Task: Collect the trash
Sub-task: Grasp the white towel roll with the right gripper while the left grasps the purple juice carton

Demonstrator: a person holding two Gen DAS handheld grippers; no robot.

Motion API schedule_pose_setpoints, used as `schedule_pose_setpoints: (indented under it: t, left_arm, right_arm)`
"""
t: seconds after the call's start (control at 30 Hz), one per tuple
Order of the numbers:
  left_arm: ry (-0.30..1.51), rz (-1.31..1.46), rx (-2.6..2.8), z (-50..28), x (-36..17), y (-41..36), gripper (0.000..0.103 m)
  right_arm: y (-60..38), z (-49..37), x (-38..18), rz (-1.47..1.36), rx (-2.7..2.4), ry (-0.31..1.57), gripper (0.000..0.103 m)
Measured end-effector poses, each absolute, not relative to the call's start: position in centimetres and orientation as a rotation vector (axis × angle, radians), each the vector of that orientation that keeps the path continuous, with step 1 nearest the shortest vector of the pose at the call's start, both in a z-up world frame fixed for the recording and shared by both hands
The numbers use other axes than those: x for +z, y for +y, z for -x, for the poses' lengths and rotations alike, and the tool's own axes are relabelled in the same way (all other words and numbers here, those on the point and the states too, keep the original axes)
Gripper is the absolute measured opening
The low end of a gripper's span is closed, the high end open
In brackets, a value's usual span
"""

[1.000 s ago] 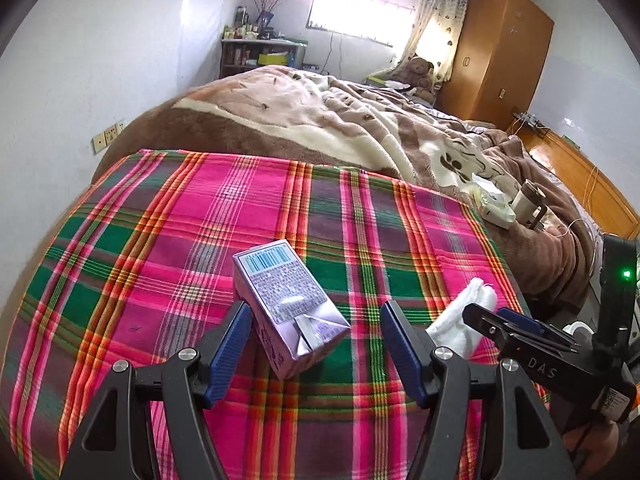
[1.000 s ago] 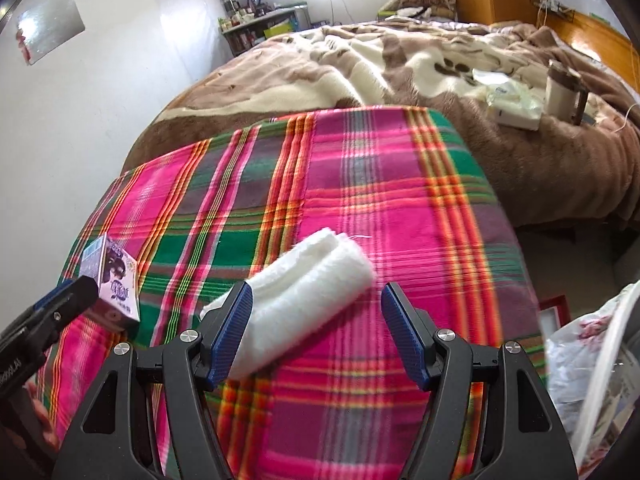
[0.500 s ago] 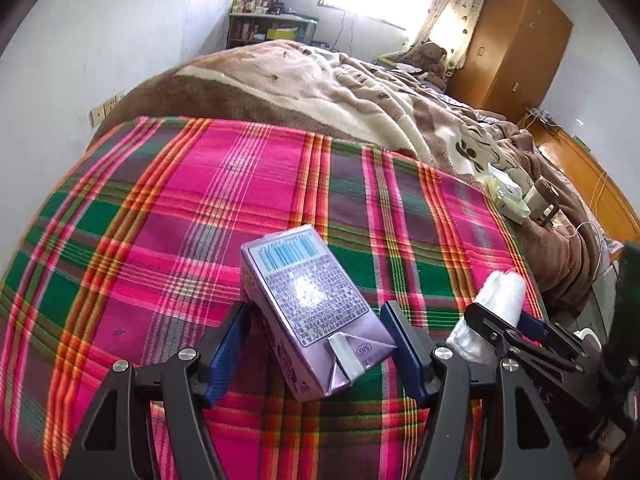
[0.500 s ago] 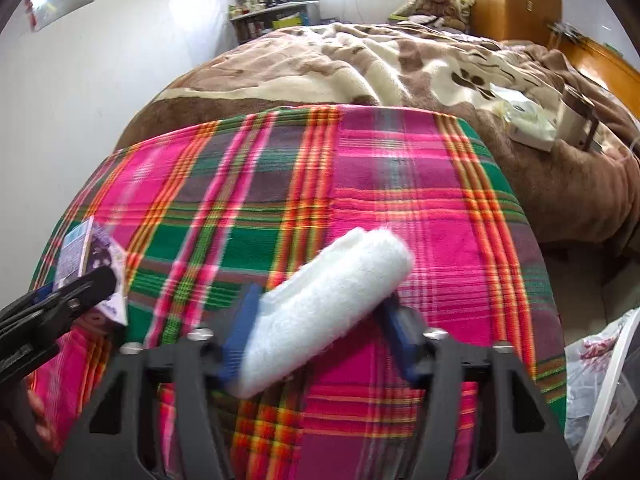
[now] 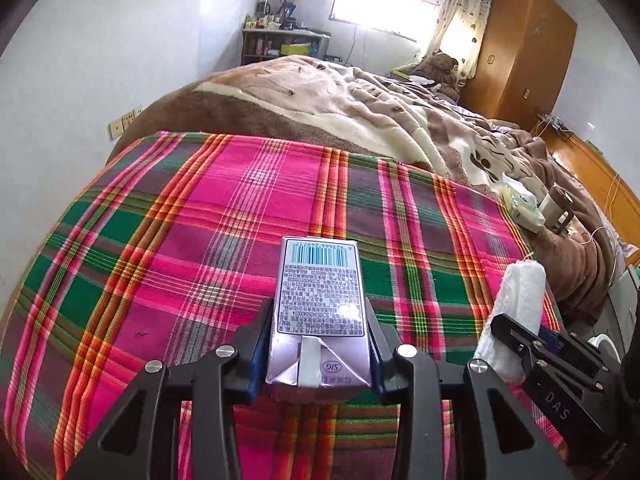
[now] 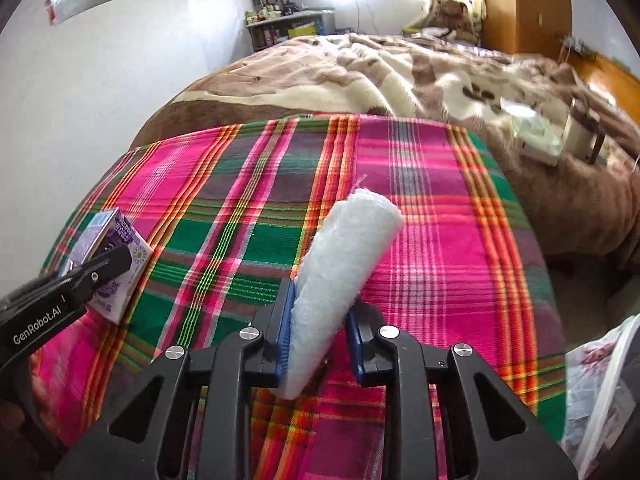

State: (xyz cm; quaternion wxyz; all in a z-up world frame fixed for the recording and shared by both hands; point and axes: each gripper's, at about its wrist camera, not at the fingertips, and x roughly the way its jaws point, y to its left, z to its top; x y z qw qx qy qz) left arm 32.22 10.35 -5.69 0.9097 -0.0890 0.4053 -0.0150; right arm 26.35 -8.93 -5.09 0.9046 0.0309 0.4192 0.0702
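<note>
Purple carton (image 5: 320, 312) — barcode side up — clamped in left claw (image 5: 316, 344).

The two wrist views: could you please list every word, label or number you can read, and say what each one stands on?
"SIG": end flap of the purple drink carton, upside down.
"DAS": body of the right tool, seen from the left wrist.
"GenRobot.AI": body of the left tool, seen from the right wrist.
Carton barcode digits and fine print: too small to read.
Carton front, right wrist view: blurred.
</note>
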Motion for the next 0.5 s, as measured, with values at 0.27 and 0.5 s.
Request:
schedule_pose_setpoints:
  t: [0.27,0.5]
  left_arm:
    - [0.812,0.173,-0.040,-30.1,-4.5,9.7,0.040]
    - [0.767,0.145,-0.054,-27.1,-2.6,8.4,0.040]
  right_arm:
    - [-9.7,-25.0,-4.1,-0.073,0.161,0.839,0.020]
    - [-10.7,-22.8,-2.9,-0.087,0.160,0.802,0.020]
